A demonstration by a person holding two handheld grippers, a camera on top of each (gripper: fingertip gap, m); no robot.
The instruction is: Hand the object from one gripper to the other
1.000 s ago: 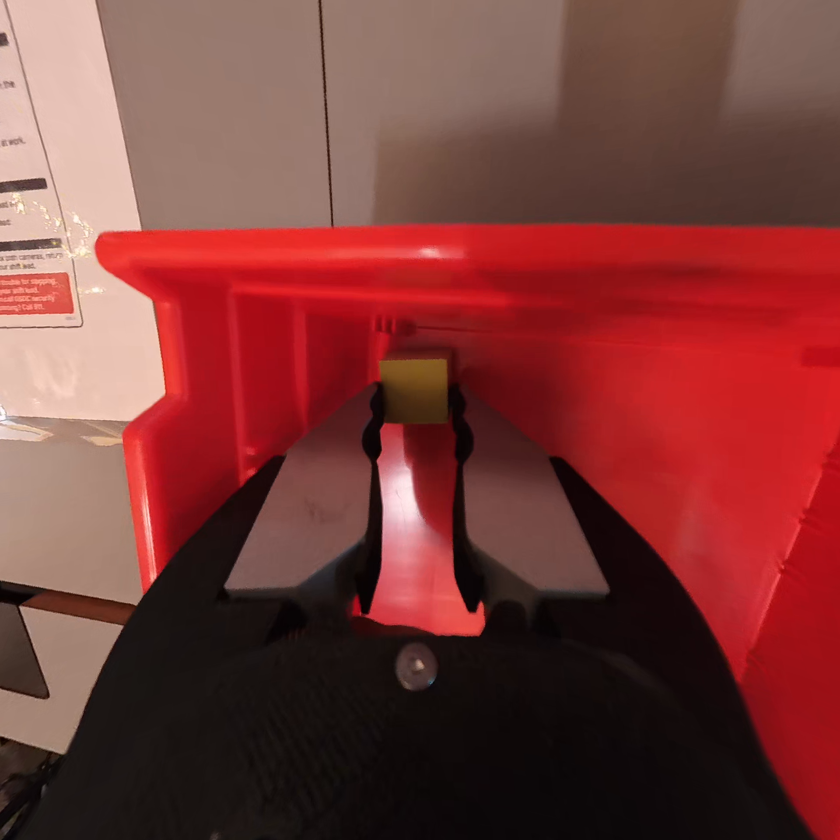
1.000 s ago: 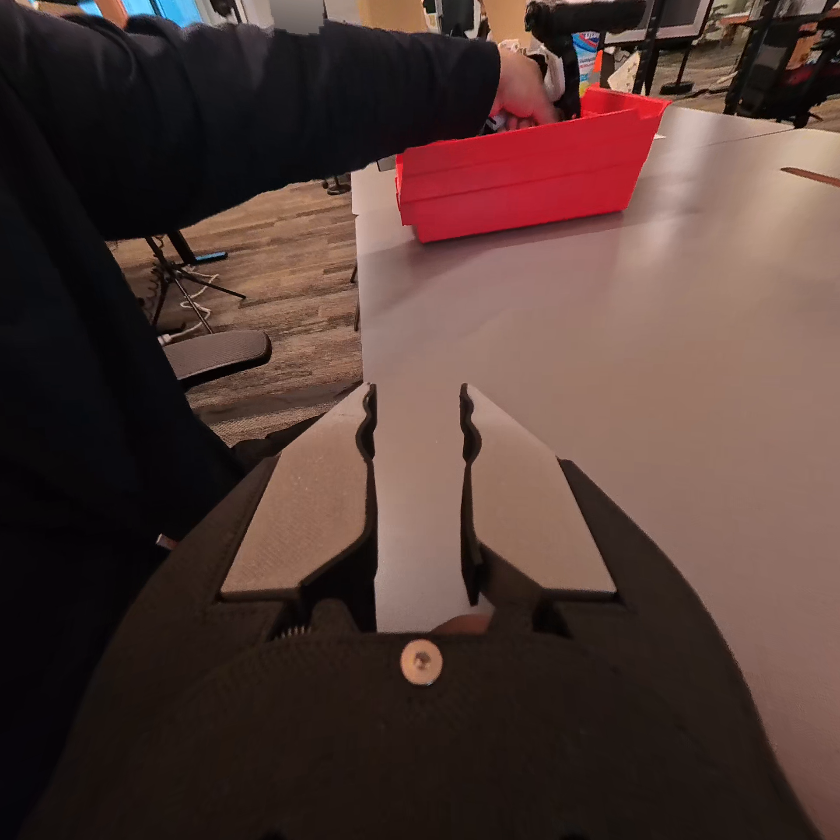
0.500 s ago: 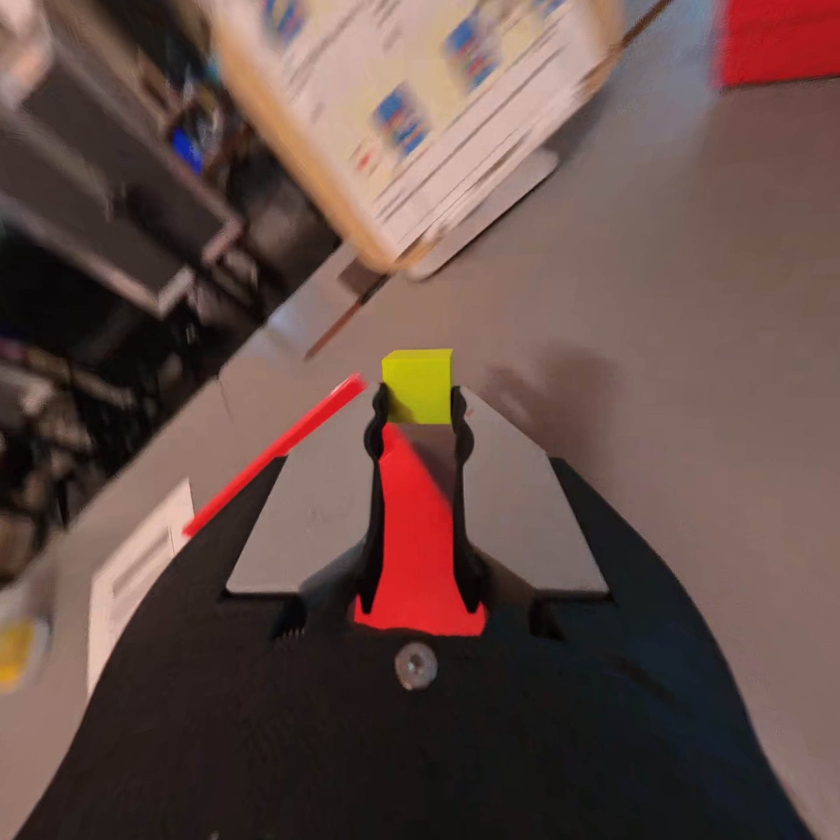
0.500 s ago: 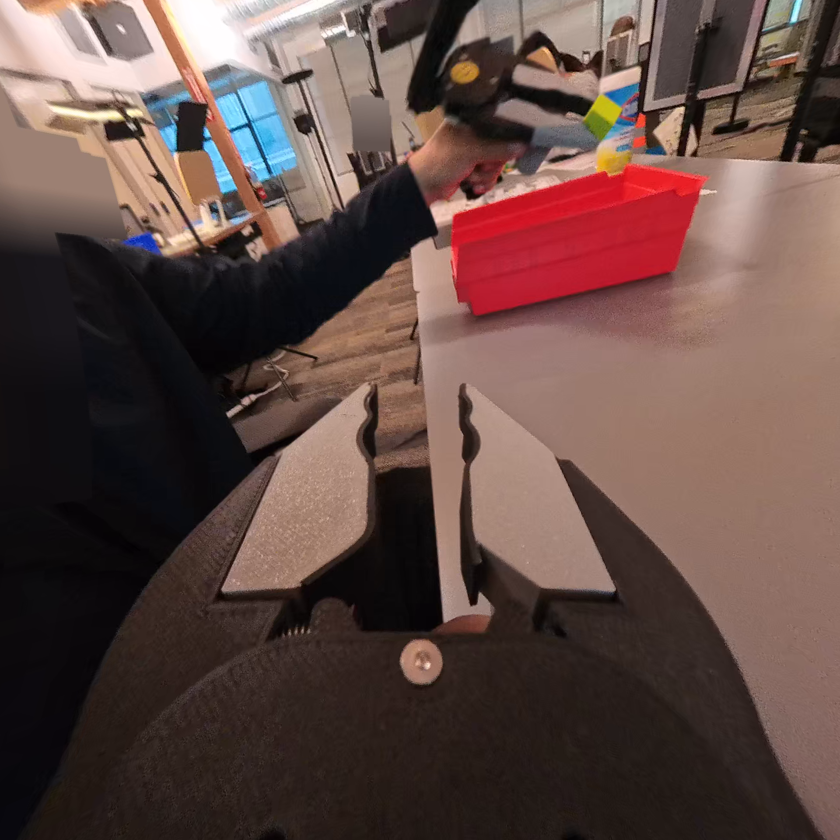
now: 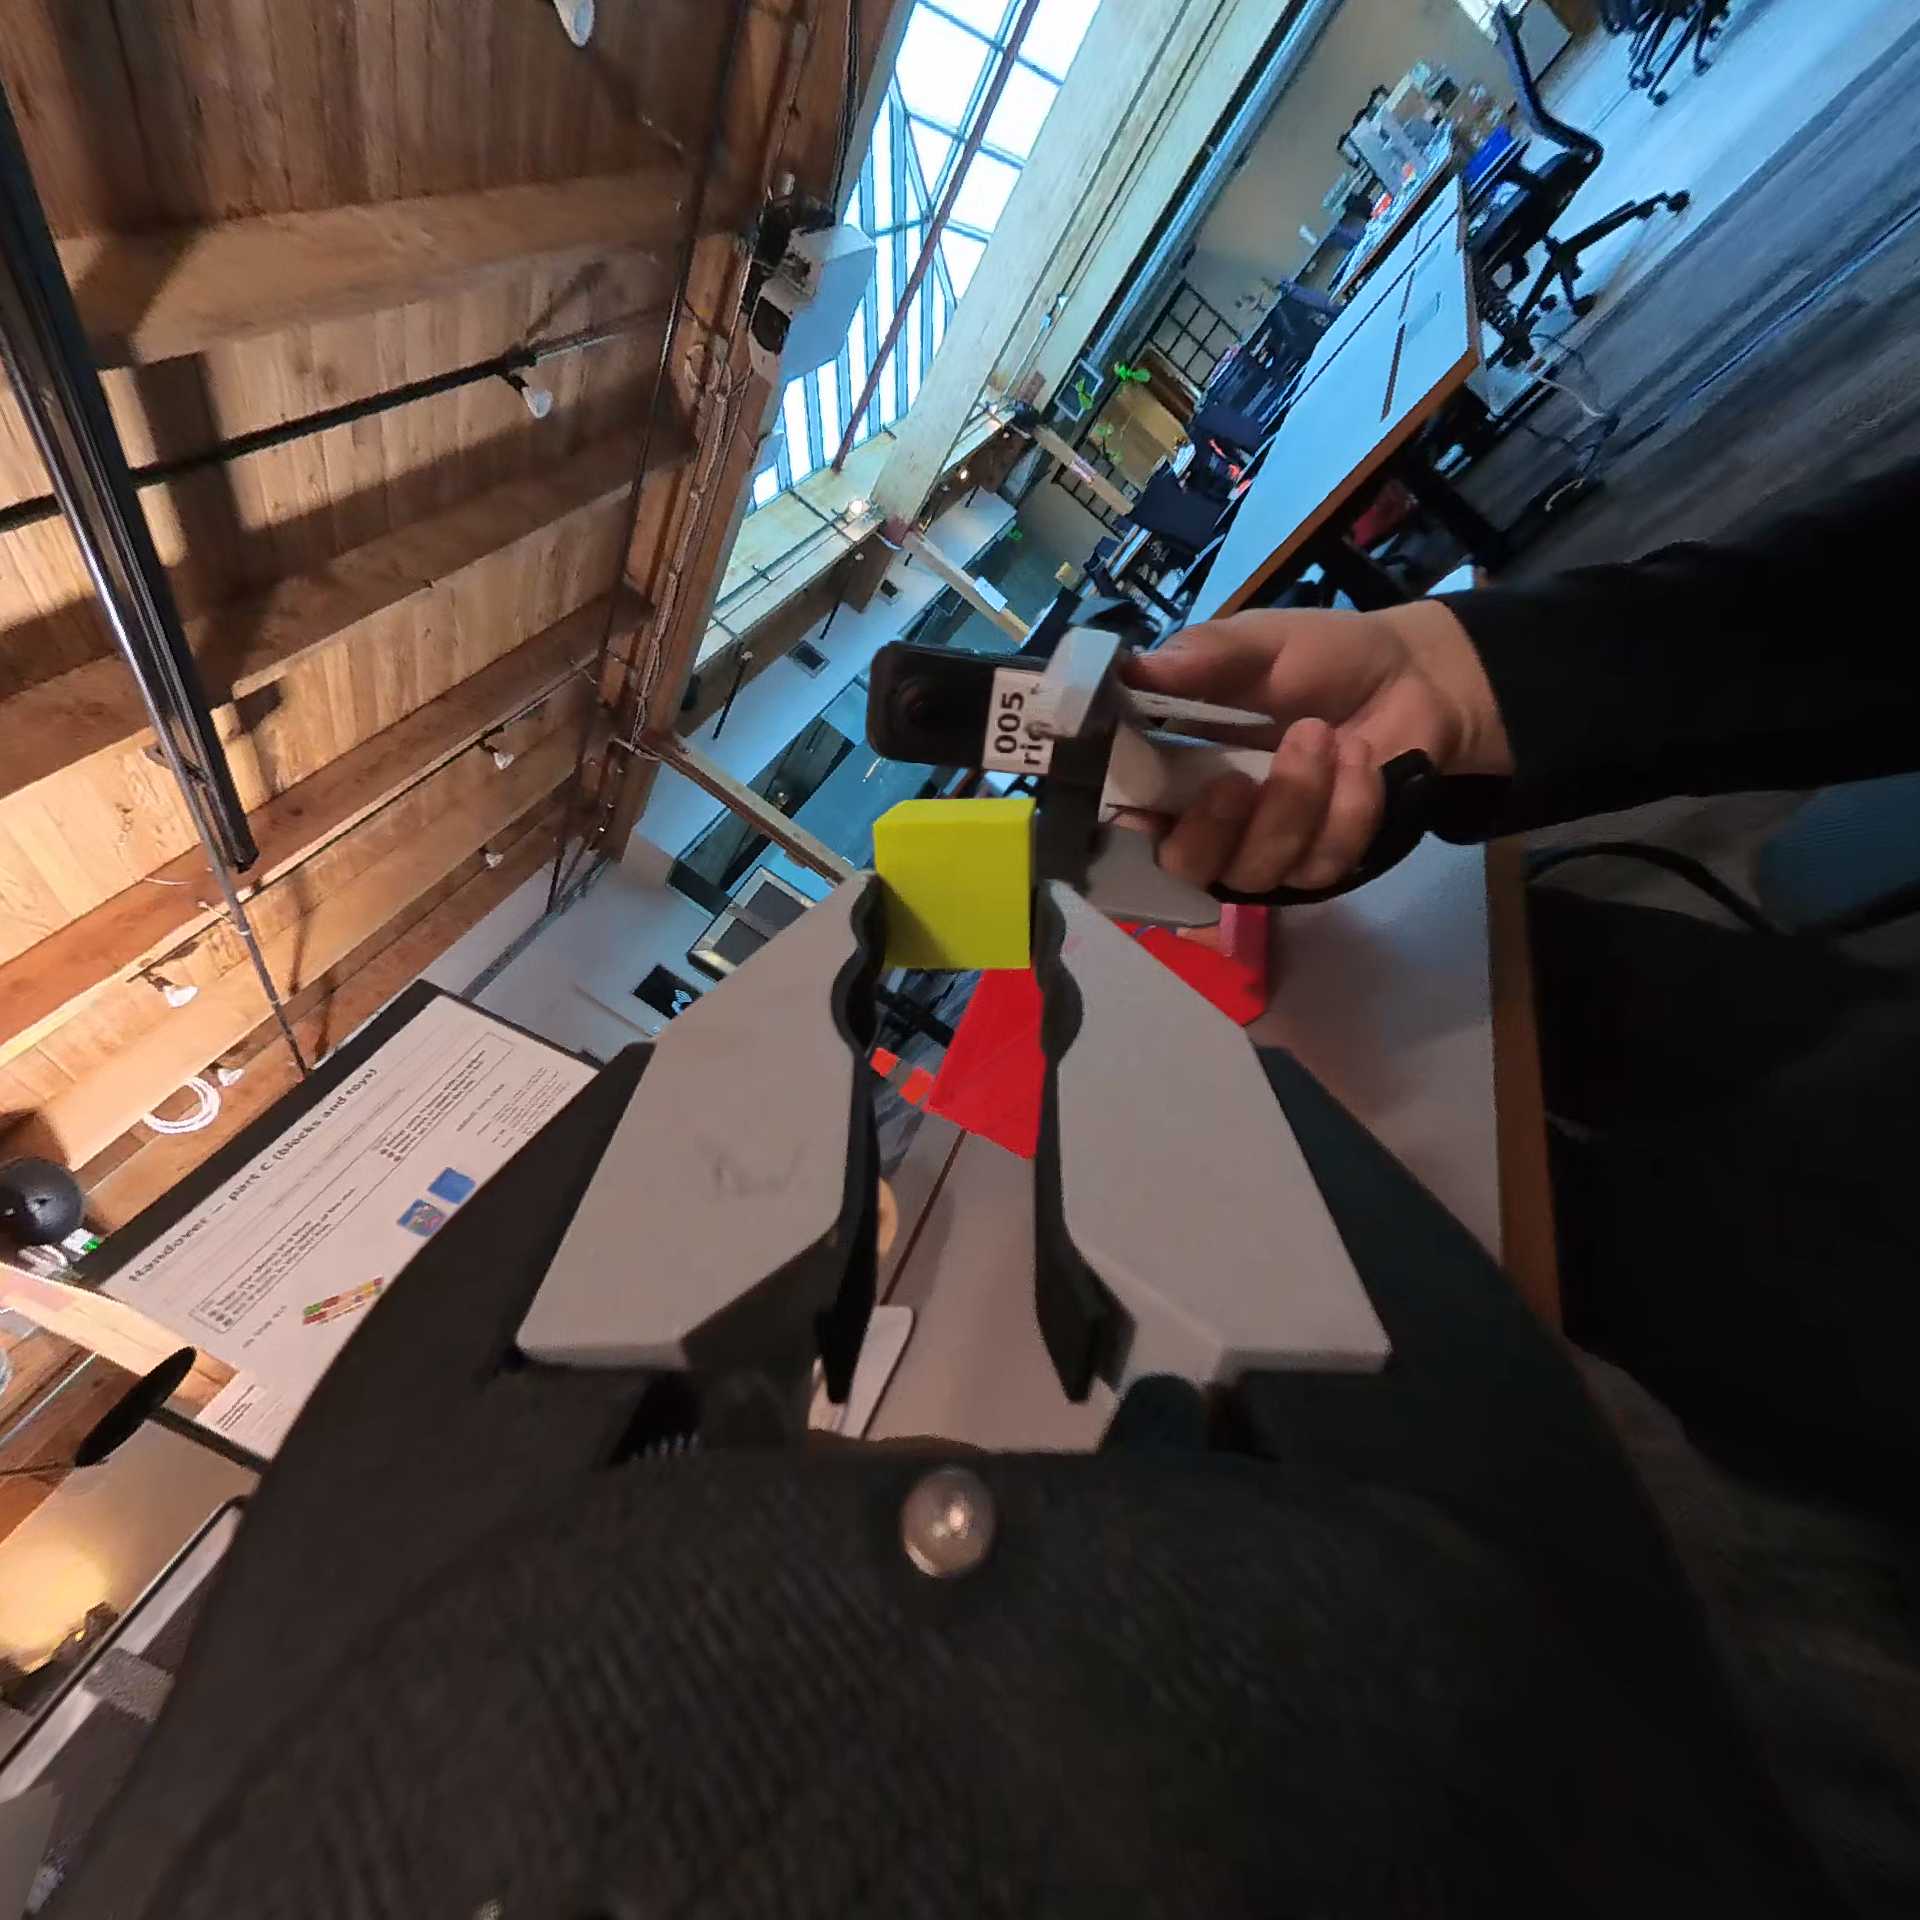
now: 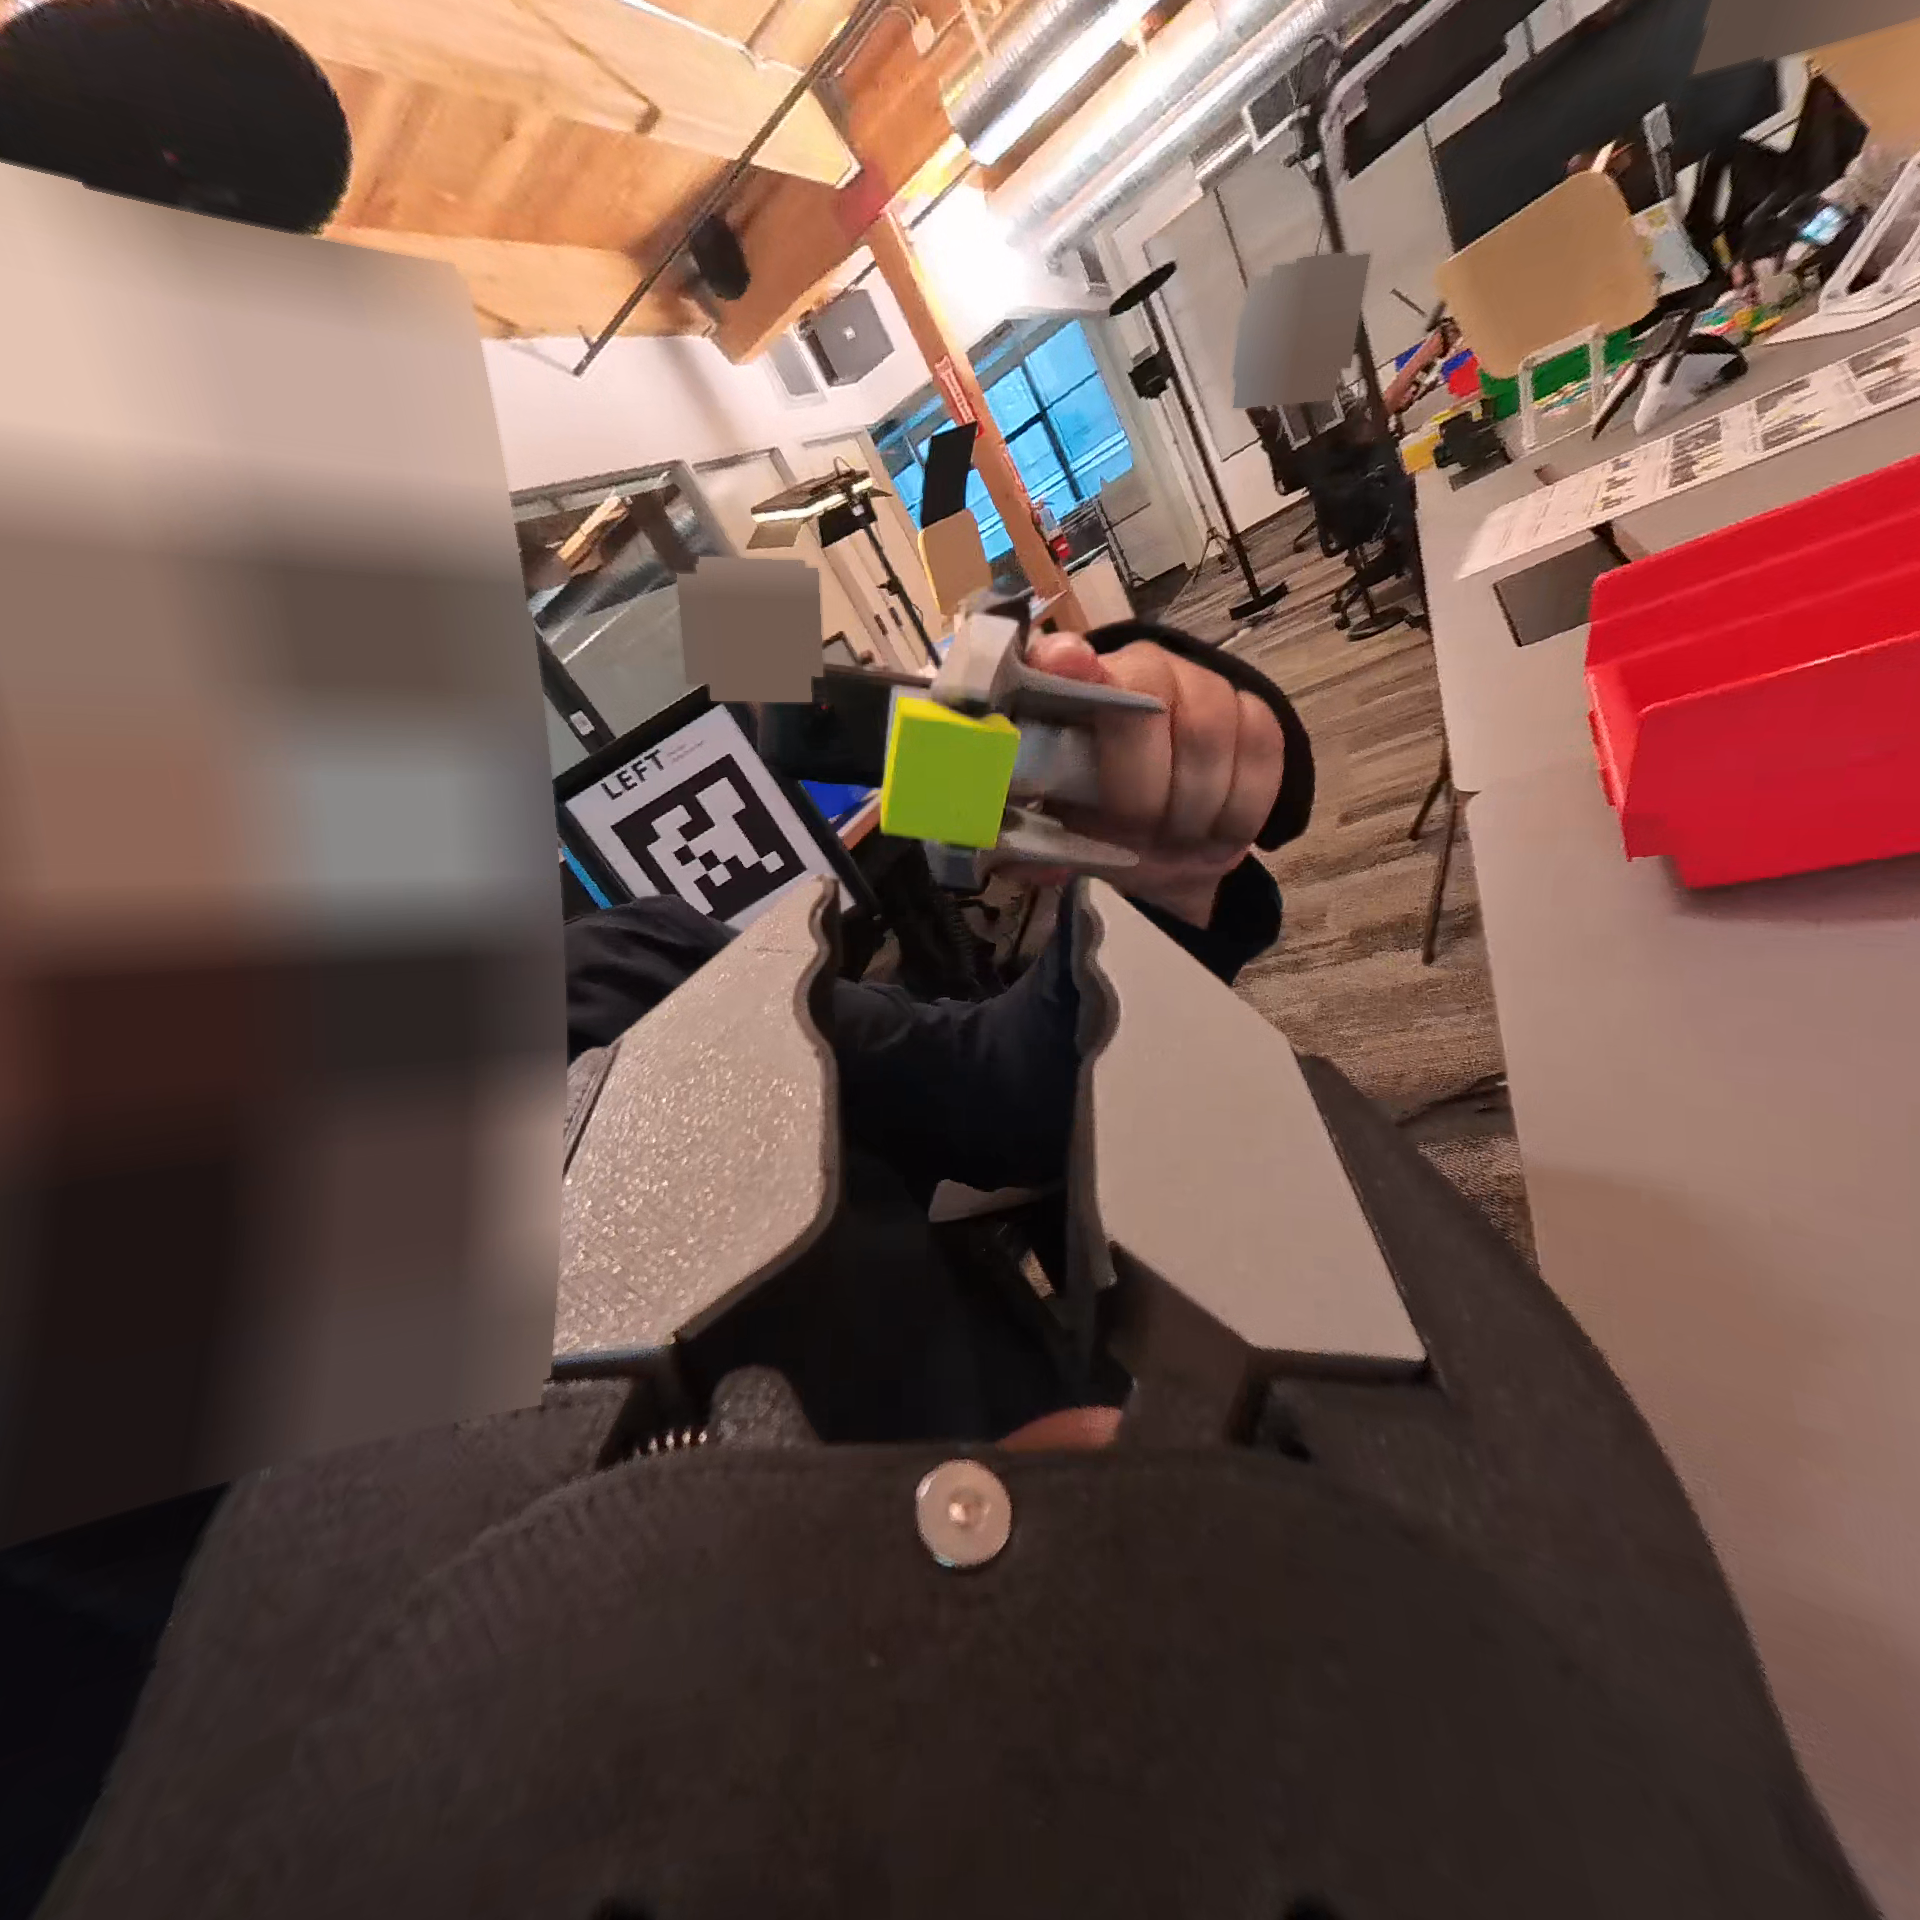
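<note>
Open-plan workshop behind: left gripper [image 5: 954, 914] fingers clamp the yellow-green cube [image 6: 948, 771], at 12 o'clock from the right gripper [image 6: 954, 935], its fingers spread empty.

Wooden ceiling [image 5: 312, 312], bright windows [image 5: 914, 177]

Yellow-green block [image 5: 954, 899]: smooth, matt plastic. Left gripper [image 5: 954, 914] fingers [image 5: 727, 1164]: grey plastic, smooth and matt; body black with a fine ribbed texture and a bright metal screw [image 5: 945, 1536]. Right gripper [image 6: 956, 935] fingers [image 6: 717, 1132]: grey, grainy. Red bin [image 6: 1766, 707]: glossy plastic. Bench [image 6: 1714, 1143]: smooth matt grey. Ceiling [image 5: 312, 312]: rough bare wood.
</note>
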